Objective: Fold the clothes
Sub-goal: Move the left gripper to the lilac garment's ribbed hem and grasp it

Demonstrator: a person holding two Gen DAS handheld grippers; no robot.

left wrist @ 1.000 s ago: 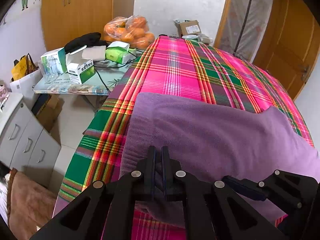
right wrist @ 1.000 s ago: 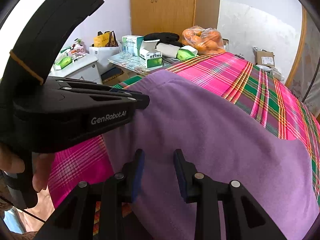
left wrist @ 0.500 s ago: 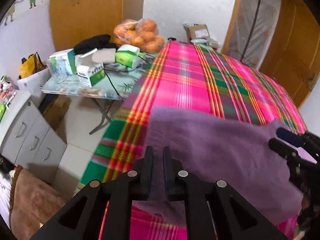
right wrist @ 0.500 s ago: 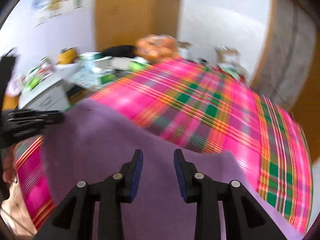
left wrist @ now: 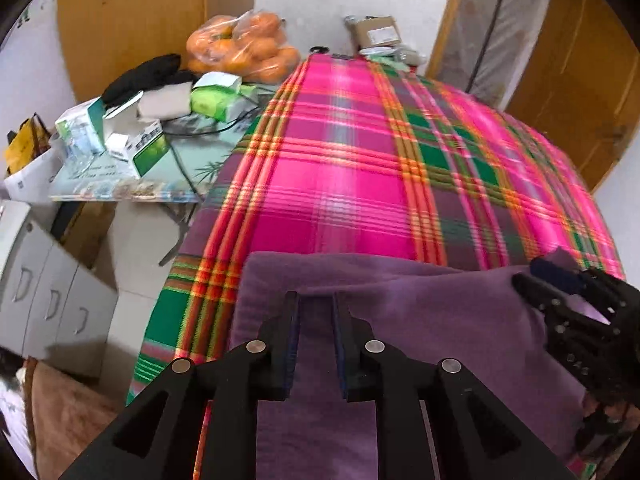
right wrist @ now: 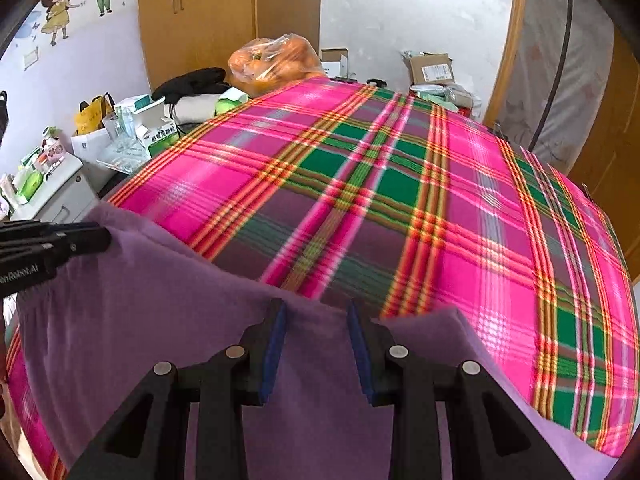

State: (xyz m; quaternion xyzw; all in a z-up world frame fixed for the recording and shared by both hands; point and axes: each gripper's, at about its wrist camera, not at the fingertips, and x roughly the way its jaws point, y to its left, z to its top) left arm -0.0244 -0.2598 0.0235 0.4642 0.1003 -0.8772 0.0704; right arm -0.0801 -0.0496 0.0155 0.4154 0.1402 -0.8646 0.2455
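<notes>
A purple garment [left wrist: 440,320] [right wrist: 160,320] lies across the near end of a bed with a pink and green plaid cover [left wrist: 340,160] [right wrist: 360,184]. My left gripper [left wrist: 316,300] is shut on the garment's far edge near its left corner; purple cloth fills the narrow gap between its pads. In the right wrist view it shows at the left [right wrist: 100,236], pinching that corner. My right gripper [right wrist: 316,308] is shut on the same edge further right, and the left wrist view shows it [left wrist: 536,276] with a tip of cloth sticking up. The edge runs taut between both grippers.
Left of the bed stands a low table [left wrist: 132,196] crowded with boxes, dark clothing and a bag of oranges [left wrist: 244,48]. White drawers [left wrist: 48,300] sit at the near left. A cardboard box [right wrist: 430,68] lies past the bed's far end. A wooden door [left wrist: 580,80] is at the right.
The garment's far edge has come back toward me, uncovering much more plaid cover. The two grippers have spread apart along that edge, and the right one has swung to the right.
</notes>
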